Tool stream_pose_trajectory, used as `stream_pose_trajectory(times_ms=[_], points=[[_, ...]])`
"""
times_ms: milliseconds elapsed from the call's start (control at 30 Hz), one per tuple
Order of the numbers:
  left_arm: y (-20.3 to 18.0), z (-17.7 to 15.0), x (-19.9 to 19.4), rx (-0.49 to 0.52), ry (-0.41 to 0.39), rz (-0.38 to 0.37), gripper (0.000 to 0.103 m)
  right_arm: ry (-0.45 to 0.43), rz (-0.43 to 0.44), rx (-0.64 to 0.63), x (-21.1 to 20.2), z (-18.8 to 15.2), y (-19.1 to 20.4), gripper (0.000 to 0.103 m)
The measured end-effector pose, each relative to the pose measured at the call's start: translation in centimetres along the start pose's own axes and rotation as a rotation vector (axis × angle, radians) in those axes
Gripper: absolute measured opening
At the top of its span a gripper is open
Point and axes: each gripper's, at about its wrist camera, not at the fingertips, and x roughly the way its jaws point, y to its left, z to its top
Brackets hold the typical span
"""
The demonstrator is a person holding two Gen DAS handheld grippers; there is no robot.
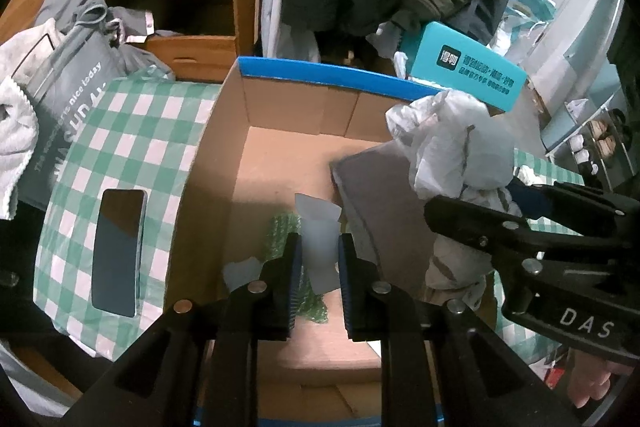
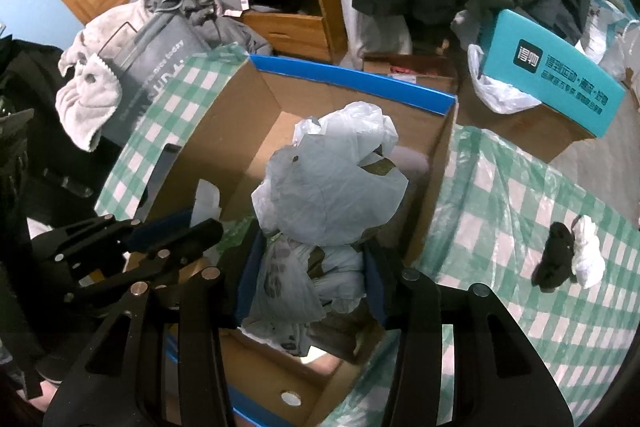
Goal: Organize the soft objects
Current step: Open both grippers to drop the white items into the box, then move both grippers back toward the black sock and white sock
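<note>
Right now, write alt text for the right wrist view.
The right claw grips a crumpled grey plastic bag over an open cardboard box on a green checked tablecloth; the left claw reaches in alongside.

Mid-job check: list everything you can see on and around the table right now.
cardboard box: one, brown with blue rim, on the table
plastic bag bundle: one, pale grey, over the box
white sheet: one, inside the box
bubble wrap: one, green, box floor
phone: one, dark, on the checked tablecloth
black and white wads: two, on the cloth
teal box: one, behind
left gripper: around the sheet
right gripper: shut on the bundle
</note>
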Motion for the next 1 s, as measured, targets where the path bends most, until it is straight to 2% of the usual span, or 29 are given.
stream_pose_trajectory(times_ms=[33,100,267,567,1000], points=[[0.0,0.0,0.0,-0.003,0.004,-0.002,0.023,-0.002,0.0,-0.001,0.0,0.0,0.1,0.047],[0.2,0.0,0.0,-0.015,0.003,-0.002,0.034,-0.001,-0.005,-0.003,0.1,0.1,0.1,0.047],[0.2,0.0,-0.2,-0.012,-0.013,0.009,0.035,-0.02,-0.019,0.014,-0.4,0.1,-0.5,0.062],[-0.7,-0.2,-0.6,0.015,-0.021,0.013,0.04,-0.061,-0.039,0.048,-2.3,-0.4,-2.1,0.069],[-3.0,-0.2,-0.7,0.053,-0.019,0.007,0.041,-0.086,-0.074,0.099,-4.3,-2.0,-5.1,0.07]])
